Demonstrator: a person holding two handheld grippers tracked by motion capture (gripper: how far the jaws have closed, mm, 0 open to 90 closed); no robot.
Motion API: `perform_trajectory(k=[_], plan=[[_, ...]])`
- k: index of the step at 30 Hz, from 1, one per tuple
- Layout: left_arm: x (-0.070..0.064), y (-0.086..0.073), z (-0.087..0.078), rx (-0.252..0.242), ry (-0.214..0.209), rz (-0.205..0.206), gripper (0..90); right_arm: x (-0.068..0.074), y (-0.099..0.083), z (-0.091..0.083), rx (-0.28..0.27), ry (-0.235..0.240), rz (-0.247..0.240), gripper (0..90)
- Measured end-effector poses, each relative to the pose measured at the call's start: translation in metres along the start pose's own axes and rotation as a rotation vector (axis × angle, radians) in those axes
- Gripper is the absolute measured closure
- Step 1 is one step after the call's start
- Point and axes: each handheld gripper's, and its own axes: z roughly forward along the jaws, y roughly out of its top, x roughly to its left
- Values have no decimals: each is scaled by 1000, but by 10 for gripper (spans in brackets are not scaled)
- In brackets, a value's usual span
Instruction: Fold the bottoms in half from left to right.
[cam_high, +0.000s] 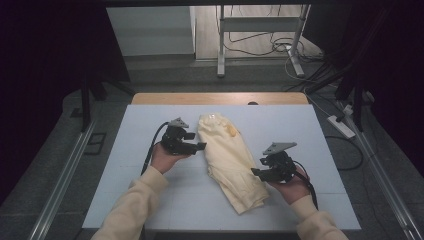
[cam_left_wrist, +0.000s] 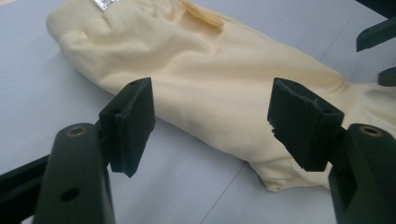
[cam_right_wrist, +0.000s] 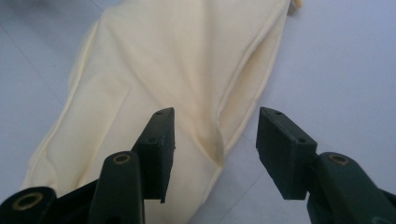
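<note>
The cream garment (cam_high: 229, 160) lies folded into a long bundle down the middle of the white table (cam_high: 310, 130), its ribbed waistband at the far end and its bunched end near me, angled a little to the right. I keep a gripper on each side of it because a soft bundle like this needs two holds to be lifted or folded without sagging out of shape.

My left gripper (cam_high: 197, 146) sits just left of the garment's far half, jaws parted and empty, pointing right at the cloth. In the left gripper view the pads (cam_left_wrist: 133, 121) frame the garment's long edge (cam_left_wrist: 205, 84) without touching it, so I judge I am lined up to pinch that edge.

My right gripper (cam_high: 256, 172) hovers at the near right side, also spread wide and holding nothing. In the right gripper view its jaws straddle a folded seam (cam_right_wrist: 233, 107) running along the cloth's right edge, which looks like the layer I mean to catch.

A small yellowish tab (cam_high: 232, 131) and a white label (cam_left_wrist: 103, 3) show near the waistband, so the far end is the top.
</note>
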Motion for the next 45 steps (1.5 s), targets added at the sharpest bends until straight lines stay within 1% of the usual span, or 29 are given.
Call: perform_trajectory(k=[4, 8, 10, 12, 17, 19, 24, 27, 30, 31, 34, 38, 40, 45], plan=[[-2, 1, 1, 1, -2, 5, 314, -1, -5, -8, -13, 11, 16, 457], [-3, 1, 2, 1, -3, 5, 314, 0, -9, -14, -14, 25, 36, 448], [-3, 1, 2, 0, -4, 5, 314, 2, -12, -17, -12, 29, 33, 448], [-4, 1, 2, 1, -7, 8, 314, 5, -15, -20, -10, 44, 27, 446], [-4, 1, 3, 7, -7, 12, 313, 10, -23, -22, 18, 55, 29, 427], [-5, 1, 3, 8, -6, 12, 313, 11, -26, -22, 29, 68, 31, 424], [-5, 0, 4, 9, -8, 9, 313, 12, -31, -17, 78, 88, 33, 408], [-5, 0, 5, 16, -2, 15, 313, 12, -34, -14, 101, 107, 44, 407], [-5, 0, 6, 22, 1, 18, 313, 14, -37, -8, 130, 123, 36, 407], [-5, 0, 6, 23, 0, 18, 313, 15, -38, -4, 150, 130, 37, 407], [-5, -1, 6, 26, 1, 20, 313, 17, -40, 2, 179, 148, 40, 408], [-5, -1, 7, 28, 2, 16, 313, 18, -42, 7, 196, 176, 53, 419], [-5, -2, 7, 30, 2, 16, 313, 19, -43, 9, 203, 187, 55, 442], [-7, -2, 8, 31, 3, 19, 313, 19, -42, 10, 205, 234, 62, 564]])
